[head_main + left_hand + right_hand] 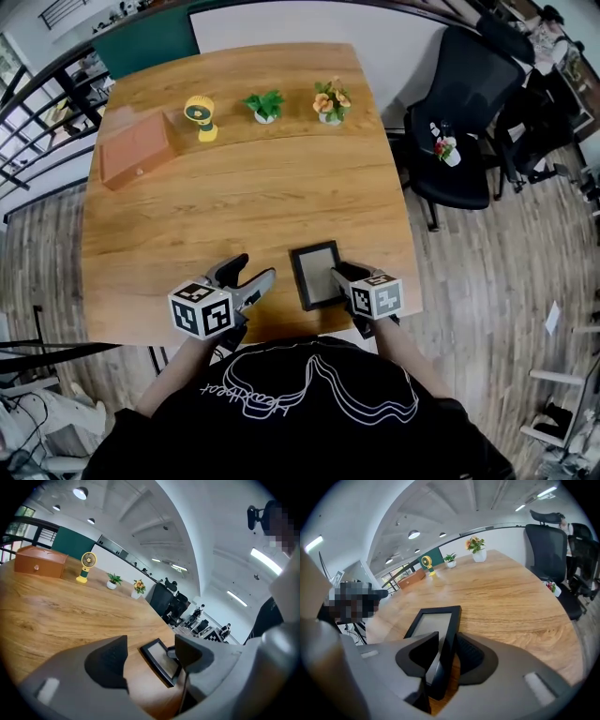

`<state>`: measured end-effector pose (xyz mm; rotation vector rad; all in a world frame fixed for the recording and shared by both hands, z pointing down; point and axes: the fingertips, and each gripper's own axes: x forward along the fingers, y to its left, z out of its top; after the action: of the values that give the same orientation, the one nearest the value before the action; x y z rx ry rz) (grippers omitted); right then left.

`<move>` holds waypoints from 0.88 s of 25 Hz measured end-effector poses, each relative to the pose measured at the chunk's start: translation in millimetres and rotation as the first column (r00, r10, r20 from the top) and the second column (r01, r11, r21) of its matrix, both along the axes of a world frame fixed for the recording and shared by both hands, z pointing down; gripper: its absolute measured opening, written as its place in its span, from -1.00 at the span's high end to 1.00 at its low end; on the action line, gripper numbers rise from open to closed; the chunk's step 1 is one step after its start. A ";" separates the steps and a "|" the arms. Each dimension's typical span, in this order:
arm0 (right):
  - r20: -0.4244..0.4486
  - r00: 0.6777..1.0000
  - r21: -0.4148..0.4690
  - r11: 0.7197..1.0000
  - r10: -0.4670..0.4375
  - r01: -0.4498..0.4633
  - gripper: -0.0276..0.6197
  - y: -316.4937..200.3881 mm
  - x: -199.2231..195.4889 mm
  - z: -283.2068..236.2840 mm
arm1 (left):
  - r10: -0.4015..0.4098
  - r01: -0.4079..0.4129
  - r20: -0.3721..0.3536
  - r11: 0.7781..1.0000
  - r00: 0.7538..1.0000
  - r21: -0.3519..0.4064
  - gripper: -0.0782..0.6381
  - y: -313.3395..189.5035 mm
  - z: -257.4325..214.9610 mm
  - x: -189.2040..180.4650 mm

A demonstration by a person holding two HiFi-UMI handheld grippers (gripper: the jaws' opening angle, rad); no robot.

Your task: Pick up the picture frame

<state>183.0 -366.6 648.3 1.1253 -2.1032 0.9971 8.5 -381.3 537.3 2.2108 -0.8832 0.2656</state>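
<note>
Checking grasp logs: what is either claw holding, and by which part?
The right claw grips the picture frame by its right border; the left claw holds nothing.

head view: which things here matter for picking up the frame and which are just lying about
Part of the job: picture frame; right tool, closed on the frame's edge; left tool, open beside the frame.

Just lying about: wooden box; yellow fan; green plant; orange flowers; black chair.

Bright, even indoor light comes from round ceiling lamps [80, 492] and long strip lights [265, 560]. Fisheye distortion curves every view, leaving black corners. Shadows on the wooden table [234, 187] are soft.
</note>
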 end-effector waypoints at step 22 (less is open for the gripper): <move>0.290 0.944 -0.275 0.958 0.159 -0.077 0.60 -9.1 12.0 0.6 | 0.033 -0.030 0.036 0.997 0.999 -0.070 -0.06 -1.2 27.7 28.2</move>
<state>195.0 -375.6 648.9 1.0247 -2.0747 1.5469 36.7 -382.4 565.0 2.1630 -0.8471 0.3476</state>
